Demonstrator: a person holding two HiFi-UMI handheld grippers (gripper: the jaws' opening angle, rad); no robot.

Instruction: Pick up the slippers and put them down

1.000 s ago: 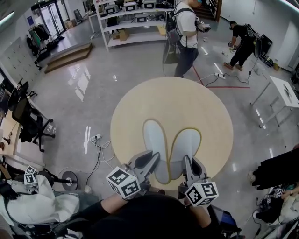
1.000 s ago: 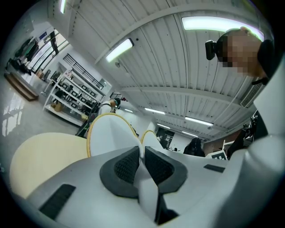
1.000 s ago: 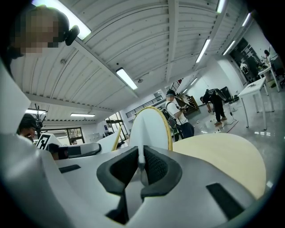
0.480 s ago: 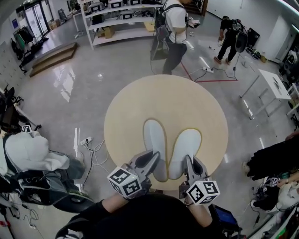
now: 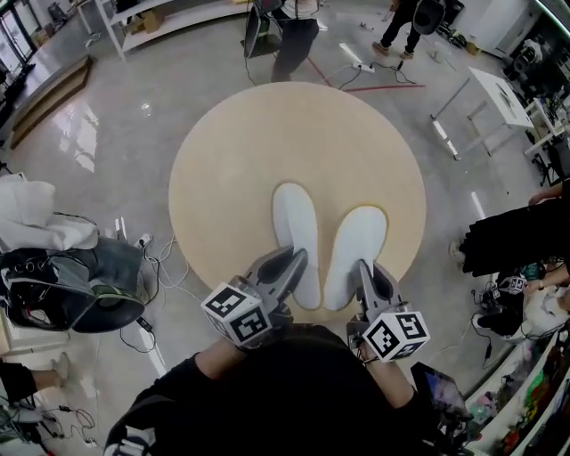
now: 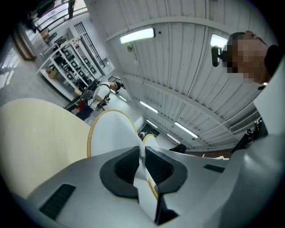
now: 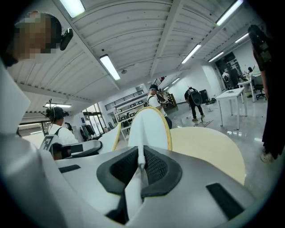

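Two white slippers with yellow edging lie side by side over the near half of a round beige table (image 5: 232, 151). My left gripper (image 5: 294, 264) is shut on the heel edge of the left slipper (image 5: 297, 233). In the left gripper view that slipper (image 6: 110, 133) rises thin from between the closed pads. My right gripper (image 5: 363, 272) is shut on the heel of the right slipper (image 5: 356, 249). The right slipper (image 7: 150, 129) stands edge-on ahead of the jaws in the right gripper view, with the left slipper (image 7: 116, 132) beside it.
The table's near edge (image 5: 312, 313) is just under both grippers. Cables and a chair base (image 5: 98, 294) lie on the floor at the left. People stand beyond the table (image 5: 285, 27) and at the right (image 5: 517, 236). A white desk (image 5: 494, 93) is at the far right.
The view has tipped downward and the table has slid up the frame. Both grippers keep their hold on the slippers and have sunk a little toward the table.
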